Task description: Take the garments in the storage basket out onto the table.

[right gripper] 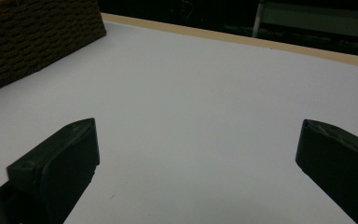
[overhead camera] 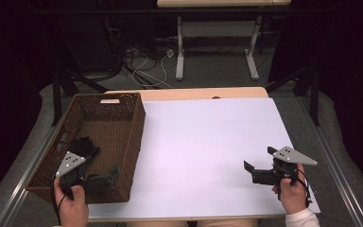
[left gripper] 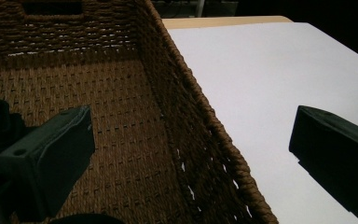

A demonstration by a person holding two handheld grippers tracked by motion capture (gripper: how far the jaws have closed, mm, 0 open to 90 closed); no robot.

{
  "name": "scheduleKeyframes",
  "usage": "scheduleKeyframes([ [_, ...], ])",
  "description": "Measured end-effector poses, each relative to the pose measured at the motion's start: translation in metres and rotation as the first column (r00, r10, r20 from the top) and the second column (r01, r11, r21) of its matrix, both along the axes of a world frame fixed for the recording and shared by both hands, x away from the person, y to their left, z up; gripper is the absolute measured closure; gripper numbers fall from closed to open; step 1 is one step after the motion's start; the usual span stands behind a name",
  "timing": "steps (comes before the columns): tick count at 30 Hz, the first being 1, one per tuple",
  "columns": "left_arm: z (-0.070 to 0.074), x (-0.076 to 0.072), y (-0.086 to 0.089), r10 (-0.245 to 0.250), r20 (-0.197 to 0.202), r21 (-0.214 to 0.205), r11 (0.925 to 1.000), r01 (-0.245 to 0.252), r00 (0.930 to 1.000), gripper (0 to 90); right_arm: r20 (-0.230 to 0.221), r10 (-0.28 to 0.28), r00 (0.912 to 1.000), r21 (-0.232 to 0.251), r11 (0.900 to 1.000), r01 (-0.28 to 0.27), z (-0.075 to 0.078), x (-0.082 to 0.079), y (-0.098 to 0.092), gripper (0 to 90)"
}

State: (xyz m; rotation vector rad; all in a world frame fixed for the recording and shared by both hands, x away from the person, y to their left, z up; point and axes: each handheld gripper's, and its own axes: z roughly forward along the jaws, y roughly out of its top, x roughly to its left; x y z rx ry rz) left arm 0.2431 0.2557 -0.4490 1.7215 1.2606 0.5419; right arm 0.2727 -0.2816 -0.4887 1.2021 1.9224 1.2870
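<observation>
Nearest the person, the left tool (overhead camera: pixel 105 176) hangs at the front of a brown woven basket (overhead camera: pixel 134 124), its jaws wide apart with nothing between them and straddling the basket's right wall, one jaw inside and one out over the white bench (overhead camera: pixel 208 142); just beside the inner jaw a dark bundle, perhaps cloth (overhead camera: pixel 82 145), lies on the basket floor, likely what the tool is there for. The right tool (overhead camera: pixel 254 171), also spread wide and holding nothing, is held above bare bench at the near right, well apart from the basket, seemingly waiting. Beyond the bench lie cables (overhead camera: pixel 144 64) on the floor.
</observation>
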Motion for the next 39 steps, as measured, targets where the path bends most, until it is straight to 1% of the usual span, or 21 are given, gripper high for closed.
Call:
scheduleKeyframes([
  [6, 0.000, 0.000, 0.006, 0.020, -0.002, -0.019, 0.9996, -0.020, 0.9998, 0.1, -0.001, -0.013, 0.9999, -0.009, 0.9999, 0.013, -0.005, 0.001, -0.001, 0.0],
  [9, 0.000, 0.000, 0.008, 0.026, -0.008, -0.009, 0.9996, -0.026, 0.9996, 0.1, -0.013, -0.027, 0.9996, 0.004, 0.9996, 0.027, -0.007, 0.003, -0.003, 0.0],
  [15, 0.001, -0.001, 0.014, 0.047, -0.028, 0.014, 0.9988, -0.046, 0.9985, 0.1, -0.005, -0.027, 0.9996, -0.003, 0.9996, 0.027, -0.007, 0.005, -0.001, 0.0],
  [16, 0.002, -0.001, 0.016, 0.051, -0.031, 0.015, 0.9986, -0.051, 0.9982, 0.1, -0.014, -0.028, 0.9995, -0.005, 0.9996, 0.028, -0.007, 0.006, 0.000, 0.0],
  [17, 0.003, 0.000, 0.018, 0.056, -0.035, 0.014, 0.9983, -0.056, 0.9978, 0.1, -0.010, -0.022, 0.9997, -0.021, 0.9996, 0.022, -0.007, 0.006, -0.001, 0.0],
  [21, 0.011, 0.004, 0.025, 0.065, -0.046, 0.018, 0.9978, -0.064, 0.9968, 0.1, -0.018, -0.032, 0.9993, -0.010, 0.9994, 0.032, -0.008, 0.010, 0.001, 0.0],
  [22, 0.018, 0.007, 0.027, 0.073, -0.052, 0.033, 0.9970, -0.071, 0.9960, 0.1, -0.015, -0.032, 0.9994, -0.012, 0.9994, 0.032, -0.008, 0.014, 0.001, 0.0],
  [23, 0.018, 0.007, 0.027, 0.073, -0.052, 0.033, 0.9970, -0.071, 0.9960, 0.1, -0.015, -0.032, 0.9994, -0.012, 0.9994, 0.032, -0.008, 0.014, 0.001, 0.0],
  [24, 0.025, 0.012, 0.029, 0.080, -0.055, 0.067, 0.9949, -0.076, 0.9953, 0.1, -0.022, -0.026, 0.9994, -0.007, 0.9996, 0.026, -0.010, 0.016, 0.000, 0.0],
  [25, 0.025, 0.012, 0.029, 0.080, -0.055, 0.067, 0.9949, -0.076, 0.9953, 0.1, -0.022, -0.026, 0.9994, -0.007, 0.9996, 0.026, -0.010, 0.016, 0.000, 0.0],
  [26, 0.031, 0.015, 0.031, 0.092, -0.059, 0.089, 0.9923, -0.087, 0.9940, 0.1, -0.029, -0.020, 0.9994, -0.017, 0.9997, 0.019, -0.013, 0.016, -0.001, 0.0],
  [28, 0.041, 0.021, 0.035, 0.105, -0.069, 0.115, 0.9887, -0.096, 0.9921, 0.1, -0.031, -0.023, 0.9992, -0.011, 0.9997, 0.023, -0.013, 0.015, -0.002, 0.0],
  [30, 0.050, 0.028, 0.041, 0.143, -0.078, 0.135, 0.9821, -0.132, 0.9866, 0.1, -0.032, -0.021, 0.9993, -0.006, 0.9998, 0.021, -0.013, 0.015, -0.004, 0.0],
  [31, 0.055, 0.032, 0.045, 0.152, -0.076, 0.140, 0.9801, -0.141, 0.9854, 0.1, -0.029, -0.024, 0.9993, 0.008, 0.9997, 0.024, -0.012, 0.015, -0.004, 0.0],
  [32, 0.057, 0.034, 0.048, 0.160, -0.088, 0.141, 0.9790, -0.147, 0.9832, 0.1, -0.034, -0.019, 0.9992, 0.007, 0.9998, 0.020, -0.011, 0.015, -0.005, 0.0],
  [33, 0.058, 0.042, 0.056, 0.165, -0.133, 0.134, 0.9799, -0.147, 0.9772, 0.1, -0.026, -0.016, 0.9995, 0.009, 0.9998, 0.017, -0.010, 0.016, -0.004, 0.0],
  [34, 0.058, 0.042, 0.056, 0.165, -0.133, 0.134, 0.9799, -0.147, 0.9772, 0.1, -0.026, -0.016, 0.9995, 0.009, 0.9998, 0.017, -0.010, 0.016, -0.004, 0.0],
  [36, 0.056, 0.050, 0.062, 0.152, -0.188, 0.137, 0.9823, -0.128, 0.9703, 0.1, -0.030, -0.014, 0.9995, 0.007, 0.9999, 0.014, -0.011, 0.016, -0.003, 0.0],
  [37, 0.054, 0.054, 0.064, 0.152, -0.213, 0.147, 0.9816, -0.122, 0.9652, 0.1, -0.034, -0.009, 0.9994, 0.002, 1.0000, 0.009, -0.011, 0.016, -0.002, 0.0],
  [38, 0.051, 0.059, 0.066, 0.164, -0.233, 0.161, 0.9785, -0.128, 0.9585, 0.1, -0.038, -0.008, 0.9993, -0.001, 1.0000, 0.008, -0.012, 0.016, -0.001, 0.0],
  [39, 0.047, 0.062, 0.068, 0.182, -0.256, 0.182, 0.9737, -0.137, 0.9494, 0.1, -0.041, -0.008, 0.9991, 0.004, 1.0000, 0.008, -0.013, 0.017, -0.001, 0.0],
])
